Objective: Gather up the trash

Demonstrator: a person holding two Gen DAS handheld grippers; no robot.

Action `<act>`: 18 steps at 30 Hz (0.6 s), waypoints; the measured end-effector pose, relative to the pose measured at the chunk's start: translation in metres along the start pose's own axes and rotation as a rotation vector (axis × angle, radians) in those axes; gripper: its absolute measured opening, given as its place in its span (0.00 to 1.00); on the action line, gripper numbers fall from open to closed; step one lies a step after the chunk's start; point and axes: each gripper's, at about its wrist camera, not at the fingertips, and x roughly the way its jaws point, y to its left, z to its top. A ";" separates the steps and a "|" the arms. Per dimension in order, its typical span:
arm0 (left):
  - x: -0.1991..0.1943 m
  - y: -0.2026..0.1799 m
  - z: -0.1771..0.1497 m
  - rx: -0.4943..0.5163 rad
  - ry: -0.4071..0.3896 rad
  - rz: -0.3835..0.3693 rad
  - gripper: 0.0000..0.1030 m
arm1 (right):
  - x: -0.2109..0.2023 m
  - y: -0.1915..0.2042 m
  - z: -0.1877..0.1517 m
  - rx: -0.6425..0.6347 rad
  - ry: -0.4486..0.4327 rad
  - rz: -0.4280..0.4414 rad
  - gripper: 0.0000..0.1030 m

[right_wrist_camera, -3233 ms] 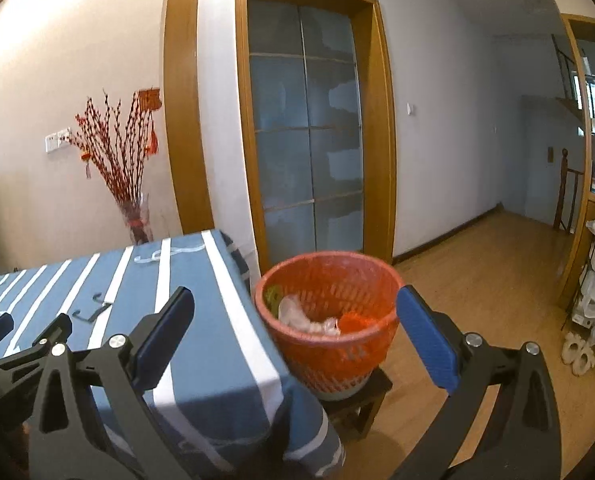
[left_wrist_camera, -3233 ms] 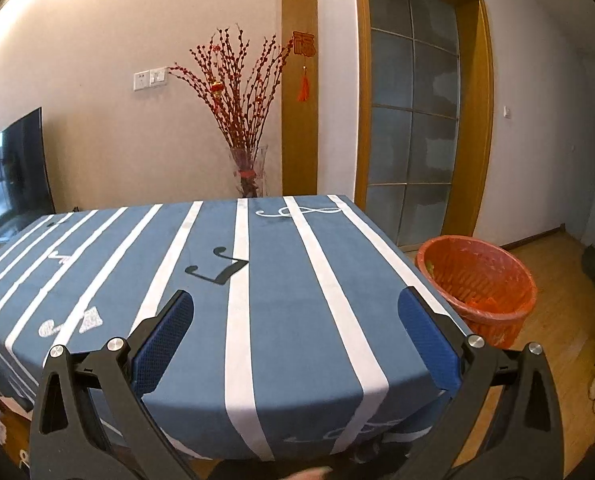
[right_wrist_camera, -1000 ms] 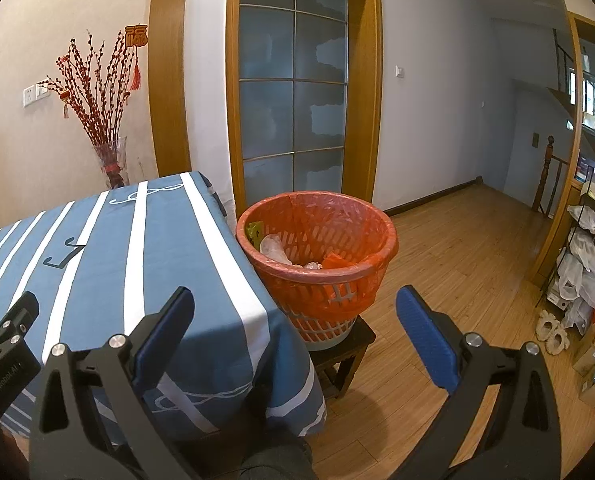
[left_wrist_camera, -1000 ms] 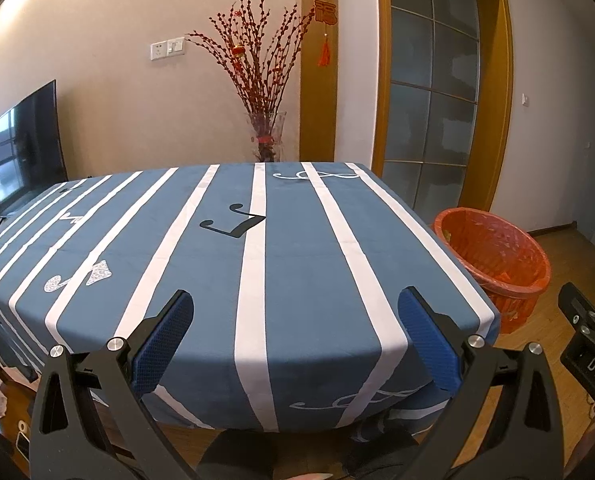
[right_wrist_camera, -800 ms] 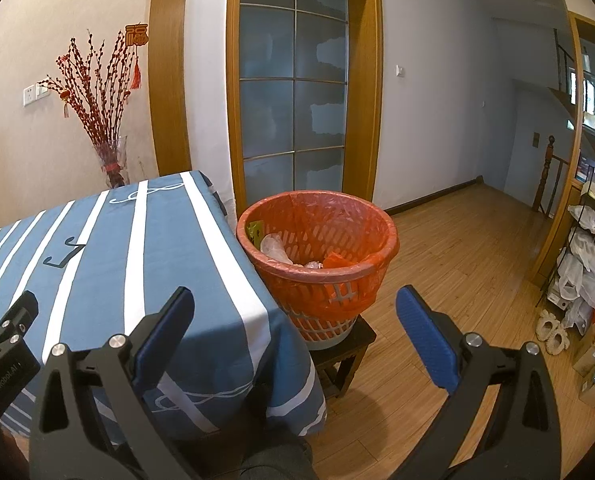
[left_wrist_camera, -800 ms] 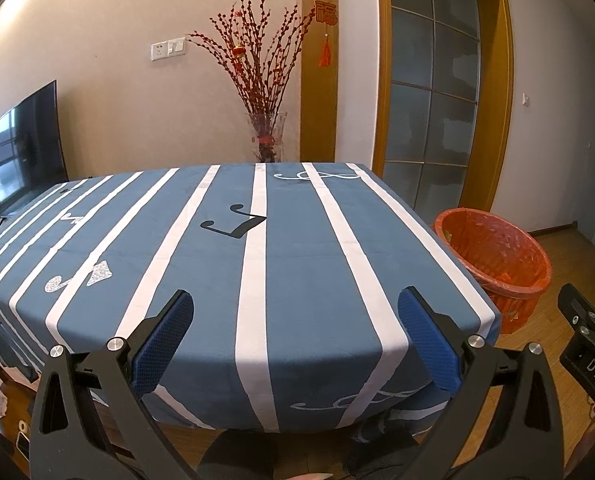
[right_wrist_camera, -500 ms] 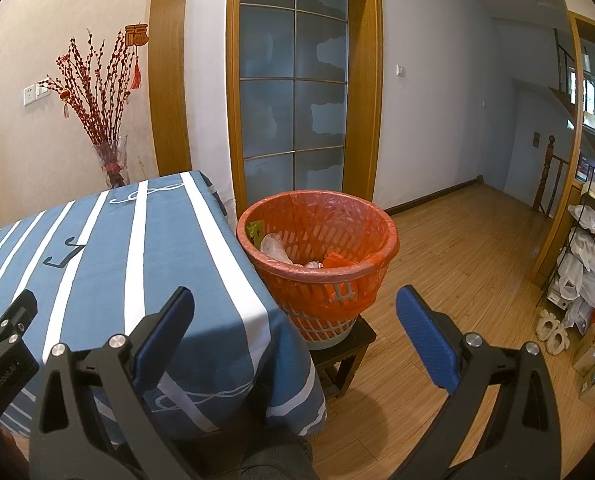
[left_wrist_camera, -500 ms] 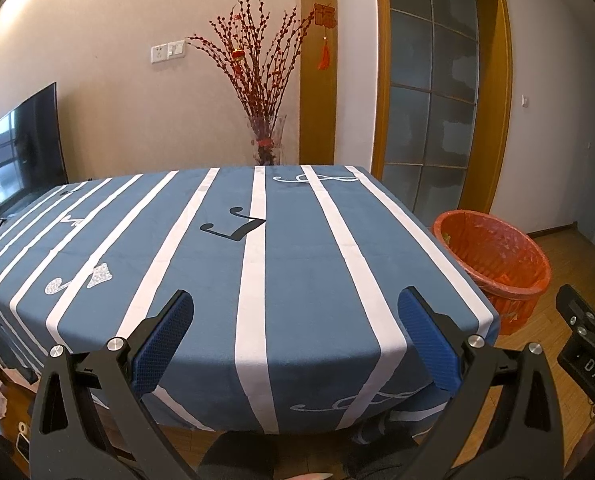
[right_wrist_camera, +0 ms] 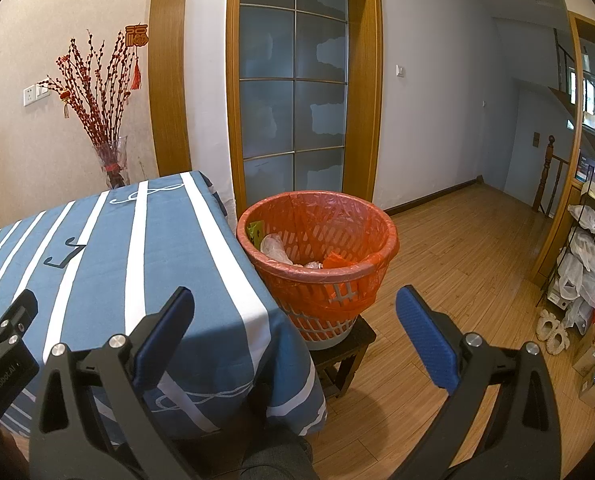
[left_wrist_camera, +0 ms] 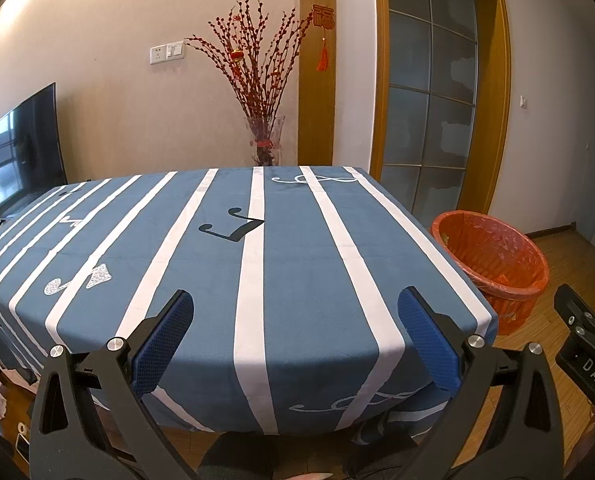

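Both jaws spread wide, empty: left gripper (left_wrist_camera: 295, 332), right gripper (right_wrist_camera: 295, 330). Trash sits in the orange wastebasket (right_wrist_camera: 317, 258), just ahead of the right jaws. Tablecloth (left_wrist_camera: 257, 264) shows no litter; scan floor before finishing.

We face a desk under a blue cloth with white stripes (left_wrist_camera: 297, 264). Beyond its far edge a clear glass vase of red twigs (left_wrist_camera: 263, 136) stands against a cream wall (left_wrist_camera: 117, 80), a black flat television (left_wrist_camera: 23, 156) by the left edge. Right, a wood-framed frosted-glass door (right_wrist_camera: 293, 92) meets warm wooden plank flooring (right_wrist_camera: 457, 264).
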 end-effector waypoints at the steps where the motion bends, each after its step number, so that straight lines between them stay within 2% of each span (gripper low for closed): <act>1: 0.000 0.000 0.000 0.000 0.000 0.001 0.98 | 0.000 0.000 0.000 0.000 0.000 0.001 0.96; 18: 0.000 -0.002 0.000 0.000 0.002 0.000 0.98 | 0.000 0.000 0.001 -0.001 0.002 0.001 0.96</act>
